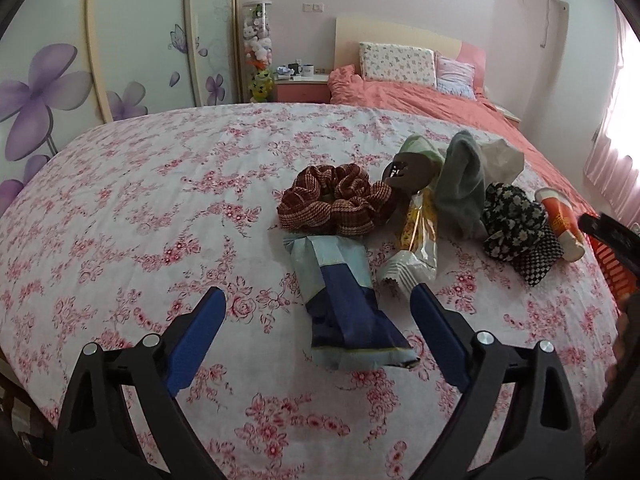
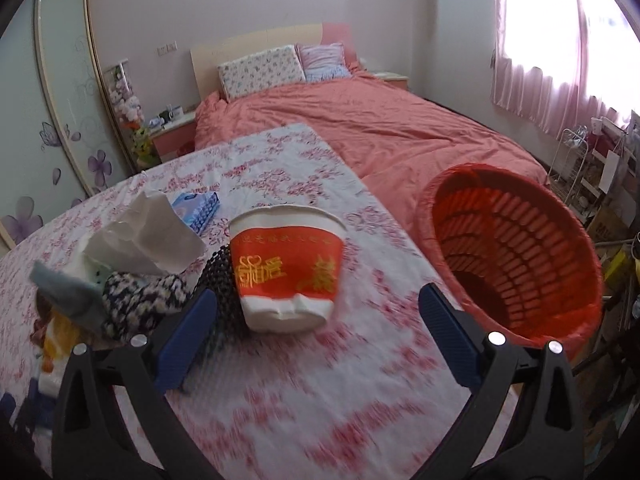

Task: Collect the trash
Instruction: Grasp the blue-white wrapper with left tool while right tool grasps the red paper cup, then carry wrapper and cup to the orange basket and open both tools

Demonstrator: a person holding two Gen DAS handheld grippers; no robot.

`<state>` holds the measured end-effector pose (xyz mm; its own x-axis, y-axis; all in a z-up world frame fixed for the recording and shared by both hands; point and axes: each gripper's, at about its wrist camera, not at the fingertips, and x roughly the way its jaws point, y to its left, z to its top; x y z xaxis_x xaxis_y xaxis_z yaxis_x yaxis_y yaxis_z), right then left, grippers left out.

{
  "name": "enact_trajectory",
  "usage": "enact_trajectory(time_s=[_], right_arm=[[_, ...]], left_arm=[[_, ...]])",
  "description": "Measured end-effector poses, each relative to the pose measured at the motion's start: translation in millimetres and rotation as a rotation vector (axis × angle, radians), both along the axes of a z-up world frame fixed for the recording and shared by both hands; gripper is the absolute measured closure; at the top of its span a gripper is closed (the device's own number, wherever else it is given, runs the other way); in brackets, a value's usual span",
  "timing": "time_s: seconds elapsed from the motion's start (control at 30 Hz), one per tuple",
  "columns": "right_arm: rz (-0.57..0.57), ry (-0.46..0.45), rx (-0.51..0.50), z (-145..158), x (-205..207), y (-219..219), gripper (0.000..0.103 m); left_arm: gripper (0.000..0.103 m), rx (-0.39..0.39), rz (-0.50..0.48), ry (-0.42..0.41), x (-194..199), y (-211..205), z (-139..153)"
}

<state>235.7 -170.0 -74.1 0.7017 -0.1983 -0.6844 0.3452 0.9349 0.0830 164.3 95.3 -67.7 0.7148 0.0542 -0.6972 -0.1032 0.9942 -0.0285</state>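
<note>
My left gripper (image 1: 318, 304) is open, its jaws on either side of a blue and light-blue wrapper (image 1: 344, 304) lying on the floral cloth (image 1: 140, 200). Beyond it lie a yellow snack wrapper (image 1: 412, 236), a crumpled white paper (image 1: 504, 160) and a red-and-white paper cup (image 1: 562, 226) on its side. My right gripper (image 2: 318, 312) is open, just short of that cup (image 2: 288, 268), which lies dented between the jaws' line. The crumpled white paper (image 2: 140, 236) is to its left. A red slatted trash basket (image 2: 516, 256) stands at the right.
A brown plaid scrunchie (image 1: 332, 200), a grey sock (image 1: 460, 184), a daisy-print scrunchie (image 1: 512, 220) and a checkered cloth (image 1: 538, 256) lie among the trash. A blue tissue pack (image 2: 196, 206) lies farther back. A bed with coral sheets (image 2: 380, 128) is behind.
</note>
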Motion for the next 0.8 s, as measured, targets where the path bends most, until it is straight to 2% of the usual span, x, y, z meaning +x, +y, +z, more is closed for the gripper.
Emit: enact_trajectory(time_s=[0.1, 0.17, 0.37, 0.53, 0.6, 0.63, 0.8], right_arm=[[0.009, 0.042, 0.011, -11, 21, 0, 0.011], [0.009, 0.067, 0.024, -18, 29, -2, 0.018], [-0.008, 0.089, 0.075, -29, 39, -11, 0.025], [-0.005, 0.102, 0.073, -33, 45, -11, 0.033], [-0.003, 0.105, 0.083, -34, 47, -13, 0.035], [-0.002, 0.103, 0.086, -34, 47, -14, 0.035], [0.008, 0.087, 0.092, -28, 38, -16, 0.035]], left_arm=[[0.016, -0.027, -0.008, 0.025, 5, 3, -5], [0.023, -0.047, -0.017, 0.041, 8, 6, -8], [0.038, -0.081, -0.025, 0.088, 16, 11, -20], [0.041, -0.075, -0.026, 0.100, 23, 10, -23], [0.049, -0.063, -0.026, 0.099, 27, 9, -23], [0.057, -0.057, -0.027, 0.099, 29, 9, -22], [0.062, -0.088, -0.042, 0.092, 27, 17, -20]])
